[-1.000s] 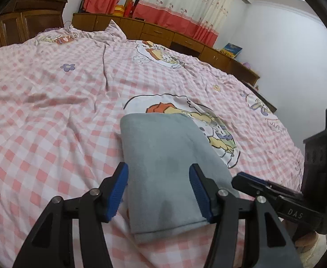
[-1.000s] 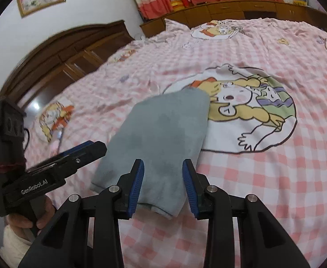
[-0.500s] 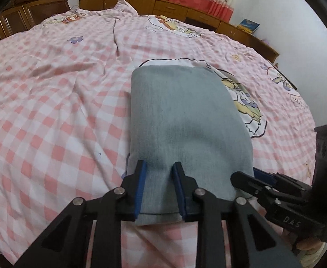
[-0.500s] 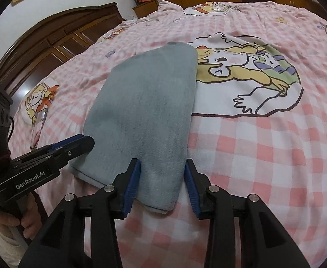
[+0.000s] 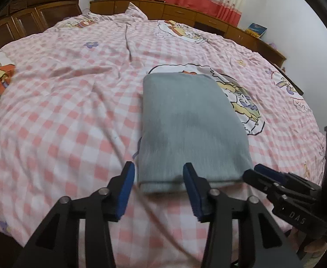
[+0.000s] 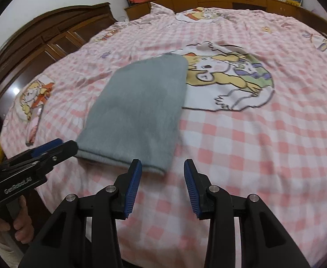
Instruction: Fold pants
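The grey pants (image 5: 190, 122) lie folded into a flat rectangle on the pink checked bed (image 5: 63, 116). My left gripper (image 5: 159, 175) hovers at their near edge, jaws opening, with the left part of that hem showing in the gap and neither pad pressing on it. In the right wrist view the pants (image 6: 141, 107) lie ahead and to the left. My right gripper (image 6: 162, 170) sits at their near right corner, jaws opening, mostly over bare sheet. Each gripper shows in the other's view: the right gripper (image 5: 263, 176), and the left gripper (image 6: 52, 147) with a hand on its handle.
A cartoon print (image 6: 228, 82) on the sheet lies just right of the pants. A dark wooden wardrobe (image 6: 40, 44) stands to the left, and a low wooden dresser (image 5: 185, 13) with red and cream curtains runs along the far wall. A flat pink thing (image 6: 33, 129) lies at the bed's left edge.
The left jaws, narrow over the pants' near hem half a second ago, now stand wider and have drawn back. The right jaws have widened a little and backed off the near right corner.
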Demonstrator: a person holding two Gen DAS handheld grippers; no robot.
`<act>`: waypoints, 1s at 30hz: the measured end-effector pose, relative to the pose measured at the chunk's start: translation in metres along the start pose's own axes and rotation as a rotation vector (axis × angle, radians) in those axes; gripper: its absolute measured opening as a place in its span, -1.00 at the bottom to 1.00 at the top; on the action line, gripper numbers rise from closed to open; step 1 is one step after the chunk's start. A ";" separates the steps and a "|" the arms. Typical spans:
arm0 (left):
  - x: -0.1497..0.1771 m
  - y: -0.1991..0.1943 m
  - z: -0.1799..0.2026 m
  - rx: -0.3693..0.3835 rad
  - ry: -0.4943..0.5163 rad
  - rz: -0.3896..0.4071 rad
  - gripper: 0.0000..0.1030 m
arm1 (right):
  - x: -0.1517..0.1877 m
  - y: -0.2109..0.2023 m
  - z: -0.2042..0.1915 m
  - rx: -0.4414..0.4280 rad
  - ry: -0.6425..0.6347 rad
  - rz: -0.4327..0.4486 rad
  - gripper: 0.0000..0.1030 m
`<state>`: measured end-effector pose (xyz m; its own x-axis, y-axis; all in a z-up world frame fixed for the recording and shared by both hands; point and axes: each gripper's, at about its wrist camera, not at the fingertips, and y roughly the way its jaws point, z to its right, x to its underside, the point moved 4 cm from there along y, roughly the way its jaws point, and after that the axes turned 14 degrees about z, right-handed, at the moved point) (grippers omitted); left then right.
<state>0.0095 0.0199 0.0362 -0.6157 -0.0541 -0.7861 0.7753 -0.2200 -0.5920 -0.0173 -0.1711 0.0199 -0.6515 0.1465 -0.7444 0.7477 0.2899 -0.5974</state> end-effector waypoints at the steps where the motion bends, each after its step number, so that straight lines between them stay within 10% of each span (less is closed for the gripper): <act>1: 0.001 -0.003 0.000 0.002 0.003 0.001 0.06 | 0.002 -0.002 0.001 0.013 -0.001 -0.003 -0.11; 10: 0.024 0.004 -0.002 -0.078 0.027 -0.065 0.61 | 0.017 0.007 0.016 0.105 0.020 -0.075 0.20; 30: 0.052 0.045 -0.009 -0.098 0.057 -0.182 0.89 | 0.040 0.044 0.003 0.124 -0.046 -0.125 0.85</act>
<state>0.0136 0.0159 -0.0330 -0.7399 0.0337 -0.6719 0.6638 -0.1252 -0.7373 -0.0100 -0.1551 -0.0376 -0.7359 0.0720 -0.6732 0.6732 0.1836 -0.7163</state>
